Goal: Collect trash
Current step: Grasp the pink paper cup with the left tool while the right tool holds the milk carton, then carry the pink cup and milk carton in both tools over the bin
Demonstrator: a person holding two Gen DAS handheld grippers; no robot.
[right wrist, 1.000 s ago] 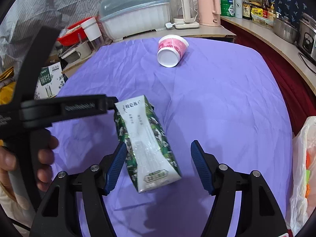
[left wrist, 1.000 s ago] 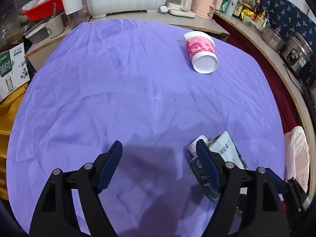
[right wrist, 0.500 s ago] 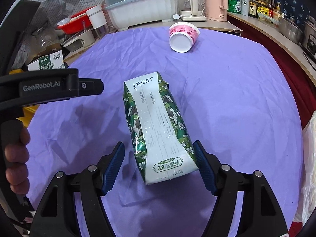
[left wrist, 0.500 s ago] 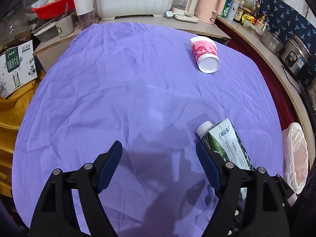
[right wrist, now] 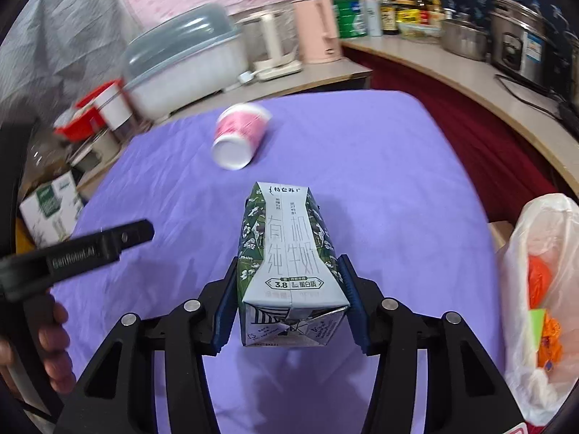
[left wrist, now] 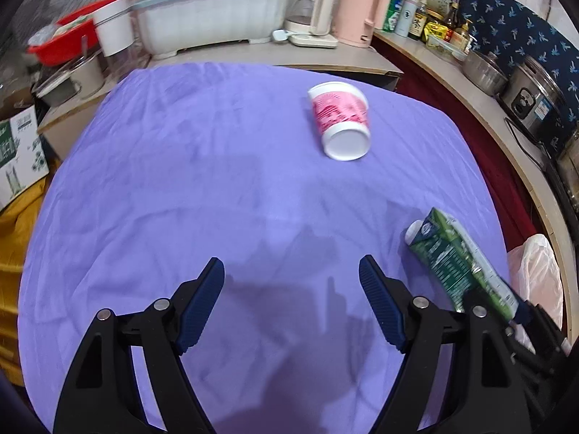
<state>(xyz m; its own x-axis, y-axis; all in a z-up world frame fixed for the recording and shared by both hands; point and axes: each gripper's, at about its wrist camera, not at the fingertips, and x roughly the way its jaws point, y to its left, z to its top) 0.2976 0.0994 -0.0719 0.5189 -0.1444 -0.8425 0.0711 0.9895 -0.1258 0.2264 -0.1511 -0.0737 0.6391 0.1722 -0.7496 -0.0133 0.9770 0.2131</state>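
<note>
Purple cloth (left wrist: 217,188) over the worktop, wide bare stretch around the cup (left wrist: 340,119) lying on its side toward the far edge. Right gripper (right wrist: 286,296) jaws clamped on the carton (right wrist: 289,253), nearer than the cup. Left gripper (left wrist: 289,303) jaws spread wide, holding nothing. Bag (right wrist: 539,296) beyond the cloth's right edge, partly cut off, contents hard to make out.

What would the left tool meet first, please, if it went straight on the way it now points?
Probably only the purple tablecloth: the open left tool aims at bare cloth. The tipped pink-and-white paper cup lies right of that line, though depth is unclear.
</note>
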